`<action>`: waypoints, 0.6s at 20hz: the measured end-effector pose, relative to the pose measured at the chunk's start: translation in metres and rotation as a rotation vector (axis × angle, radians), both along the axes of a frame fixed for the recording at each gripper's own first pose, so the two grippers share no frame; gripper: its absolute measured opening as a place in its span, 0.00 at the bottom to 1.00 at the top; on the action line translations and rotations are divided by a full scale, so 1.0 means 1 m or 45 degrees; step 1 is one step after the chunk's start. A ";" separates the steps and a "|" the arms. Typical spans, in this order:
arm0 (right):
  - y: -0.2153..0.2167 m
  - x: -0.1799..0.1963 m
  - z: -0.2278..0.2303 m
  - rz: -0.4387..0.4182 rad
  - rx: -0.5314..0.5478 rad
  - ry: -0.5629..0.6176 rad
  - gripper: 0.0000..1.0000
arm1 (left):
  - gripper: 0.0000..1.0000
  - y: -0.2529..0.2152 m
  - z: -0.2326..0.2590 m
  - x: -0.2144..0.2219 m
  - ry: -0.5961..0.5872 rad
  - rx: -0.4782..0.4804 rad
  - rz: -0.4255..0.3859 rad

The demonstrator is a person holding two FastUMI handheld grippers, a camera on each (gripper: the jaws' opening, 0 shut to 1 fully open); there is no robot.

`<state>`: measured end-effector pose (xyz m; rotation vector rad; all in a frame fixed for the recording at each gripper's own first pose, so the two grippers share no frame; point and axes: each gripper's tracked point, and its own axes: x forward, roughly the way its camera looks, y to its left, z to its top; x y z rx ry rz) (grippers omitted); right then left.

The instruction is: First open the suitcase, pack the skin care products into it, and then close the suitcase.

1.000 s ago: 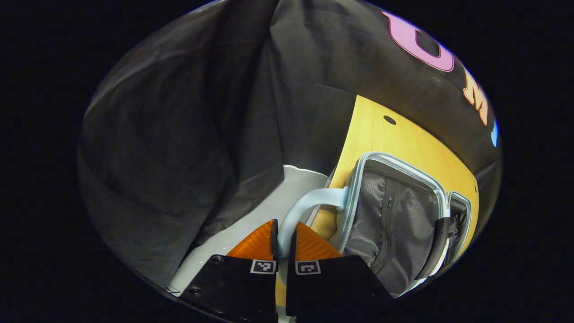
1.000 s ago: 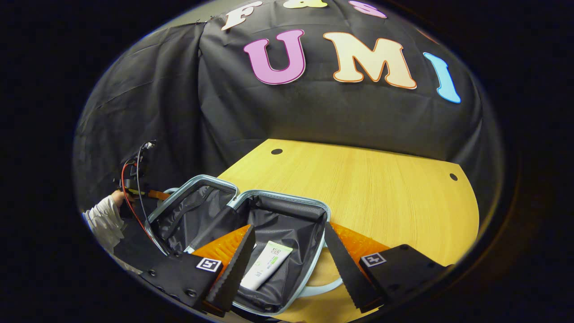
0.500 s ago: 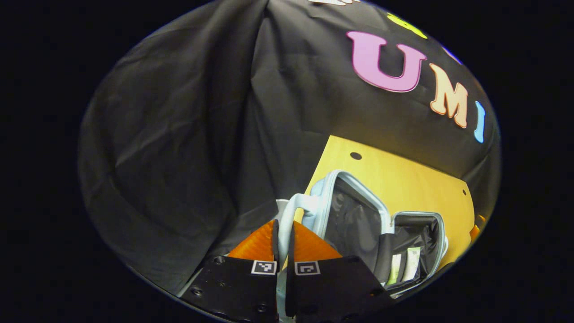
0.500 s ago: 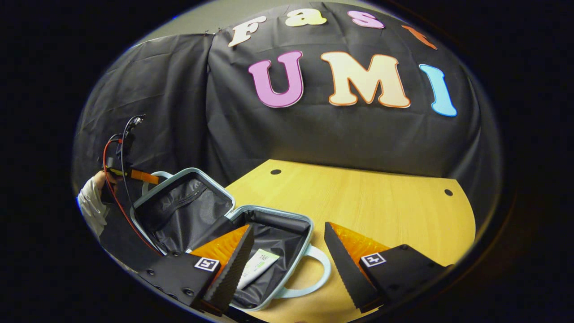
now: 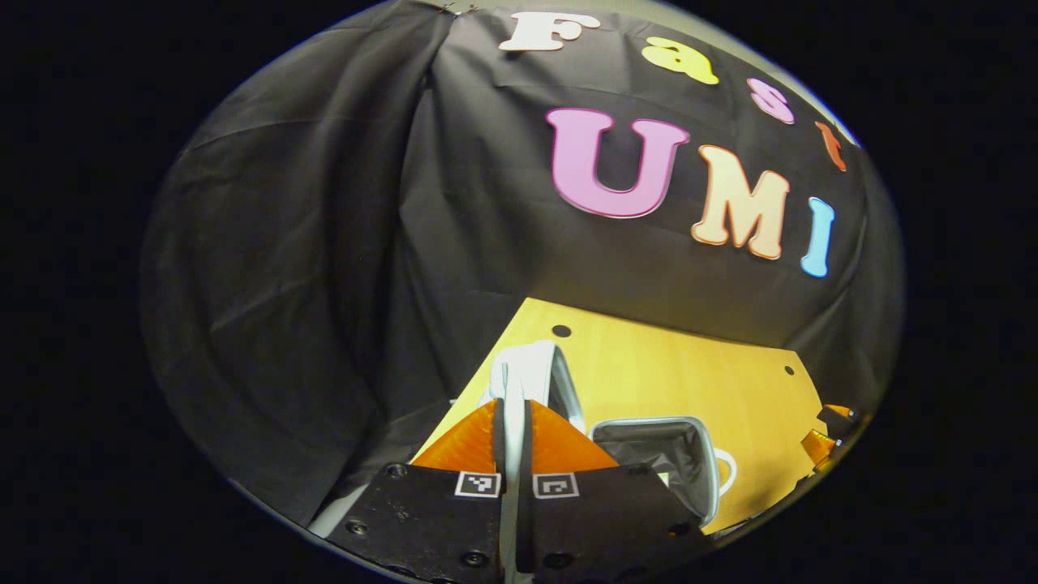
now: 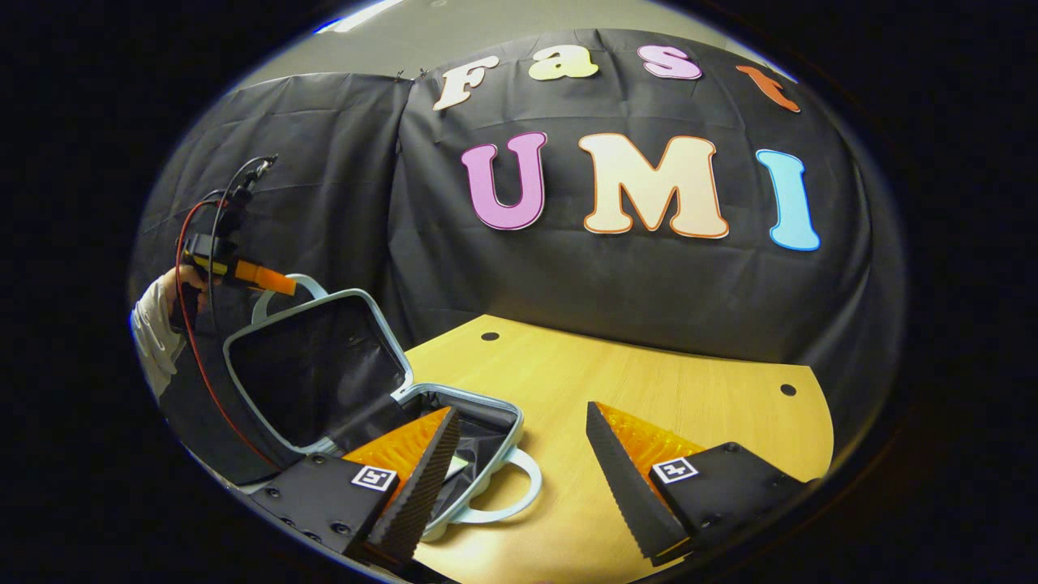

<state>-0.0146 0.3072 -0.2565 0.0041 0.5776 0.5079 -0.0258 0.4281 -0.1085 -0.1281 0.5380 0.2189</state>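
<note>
Dim booth, warm light from above on the wooden table (image 6: 649, 405), soft shadows, strong fisheye bending at the edges, sharp centre, slight blur at the rim.

Suitcase (image 6: 324, 357): pale blue shell and handles, grey rim trim, black lining. Left claw (image 5: 511, 422): orange ribbed fingers, black pads, black body with white-and-black square markers. Right claw (image 6: 519, 454): same orange and black scheme, pads sawtoothed. Table (image 6: 649, 405): yellow wood grain, small dark round holes. Sleeve (image 6: 154, 332): white. Cables (image 6: 195, 268): one red, others black.
</note>
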 end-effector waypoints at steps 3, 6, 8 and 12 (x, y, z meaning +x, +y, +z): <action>-0.017 0.000 0.007 -0.019 0.009 -0.029 0.98 | 0.00 -0.046 0.011 0.008 -0.045 -0.043 -0.072; -0.036 0.002 0.011 -0.046 0.012 -0.038 0.98 | 0.00 -0.084 0.027 0.012 -0.128 -0.056 -0.129; -0.054 0.006 0.014 -0.081 0.003 -0.059 0.98 | 0.00 -0.114 0.021 0.018 -0.136 -0.097 -0.180; -0.084 0.009 0.020 -0.132 -0.012 -0.079 0.98 | 0.00 -0.179 0.009 0.025 -0.161 -0.205 -0.288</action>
